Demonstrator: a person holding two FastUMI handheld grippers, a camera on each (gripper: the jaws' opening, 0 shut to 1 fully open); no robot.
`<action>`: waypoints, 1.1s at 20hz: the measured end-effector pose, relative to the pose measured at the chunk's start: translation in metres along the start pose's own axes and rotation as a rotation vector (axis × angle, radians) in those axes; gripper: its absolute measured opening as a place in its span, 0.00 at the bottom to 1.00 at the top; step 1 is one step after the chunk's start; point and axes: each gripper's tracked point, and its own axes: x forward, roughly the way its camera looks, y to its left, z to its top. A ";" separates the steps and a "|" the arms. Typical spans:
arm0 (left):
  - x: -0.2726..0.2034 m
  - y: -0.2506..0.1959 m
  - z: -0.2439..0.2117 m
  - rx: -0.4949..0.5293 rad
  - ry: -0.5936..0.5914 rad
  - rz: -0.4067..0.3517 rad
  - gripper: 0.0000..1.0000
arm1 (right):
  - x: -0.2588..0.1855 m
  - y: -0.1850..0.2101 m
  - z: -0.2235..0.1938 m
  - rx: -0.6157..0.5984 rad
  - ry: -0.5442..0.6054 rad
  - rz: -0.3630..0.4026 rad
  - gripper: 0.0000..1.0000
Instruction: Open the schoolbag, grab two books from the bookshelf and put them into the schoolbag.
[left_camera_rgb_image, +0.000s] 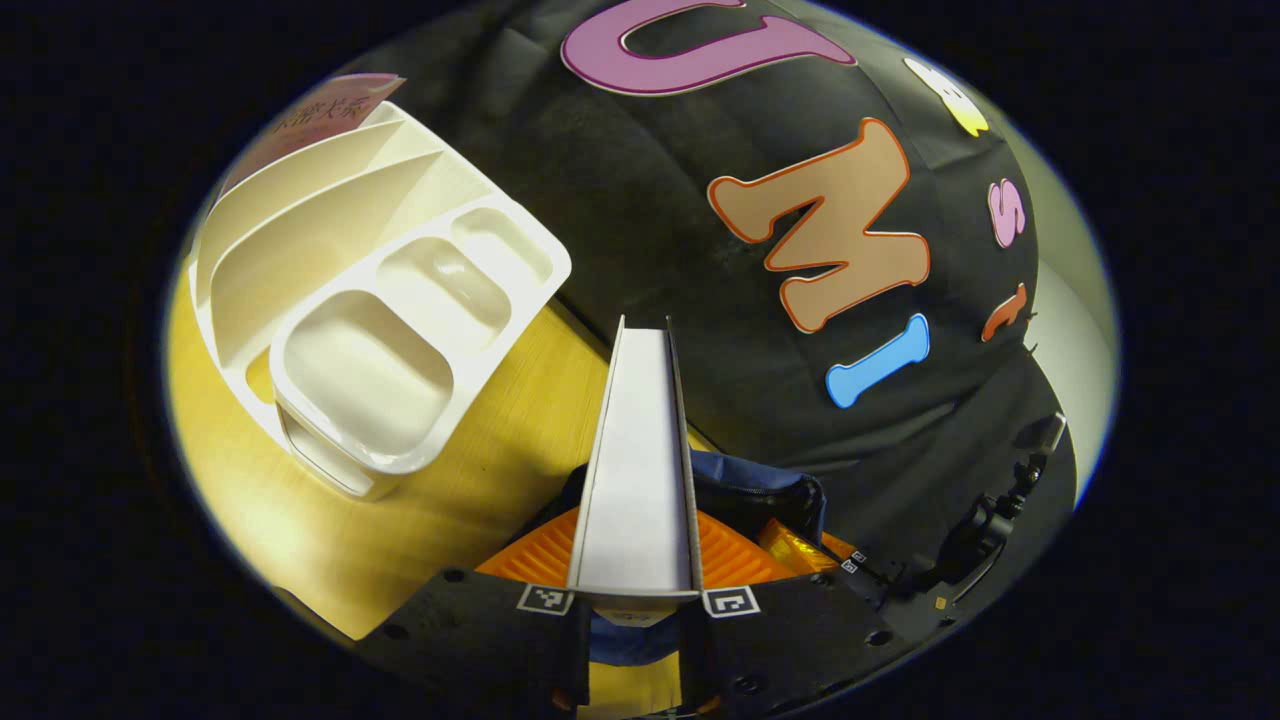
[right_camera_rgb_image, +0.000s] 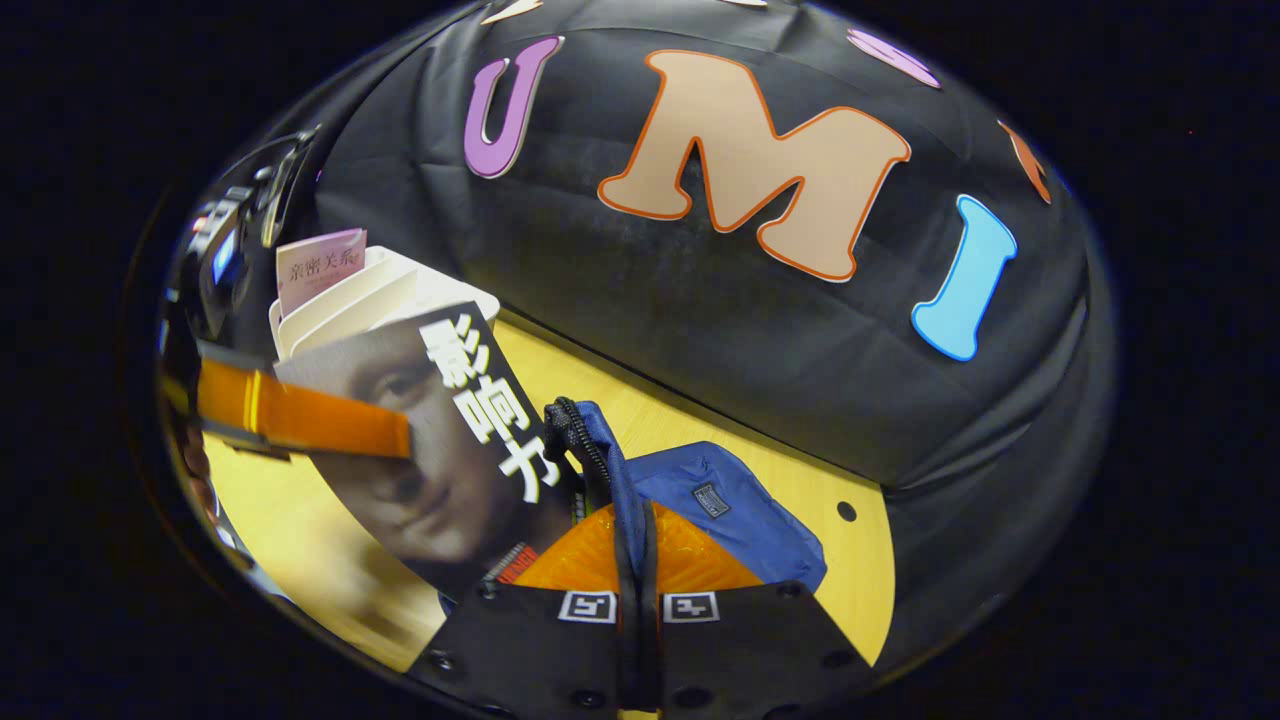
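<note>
Left tool (left_camera_rgb_image: 636, 590) clamps book (left_camera_rgb_image: 637, 460) edge-on, long axis pointing far, directly above schoolbag (left_camera_rgb_image: 760, 490). Right tool (right_camera_rgb_image: 638, 600) pinches the schoolbag's rim, holding it open.

Left gripper (left_camera_rgb_image: 636, 585) clamped on a book (left_camera_rgb_image: 640, 450), both fingers pressing. Right gripper (right_camera_rgb_image: 637, 590) closed, pinching schoolbag (right_camera_rgb_image: 730, 505) edge.

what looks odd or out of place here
Nothing stands out. The left gripper grips a book over the blue schoolbag, the right gripper pinches the bag's edge, and a pink book sits in the white bookshelf.
</note>
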 end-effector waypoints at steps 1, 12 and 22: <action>0.005 0.000 -0.005 -0.016 -0.013 -0.001 0.30 | 0.001 0.001 0.001 0.030 0.002 0.007 0.03; 0.057 0.000 -0.057 -0.160 -0.081 -0.040 0.32 | 0.012 0.030 0.004 0.214 0.055 0.181 0.05; 0.107 -0.014 -0.118 -0.205 0.037 -0.078 0.32 | -0.003 0.048 0.012 0.253 0.078 0.346 0.03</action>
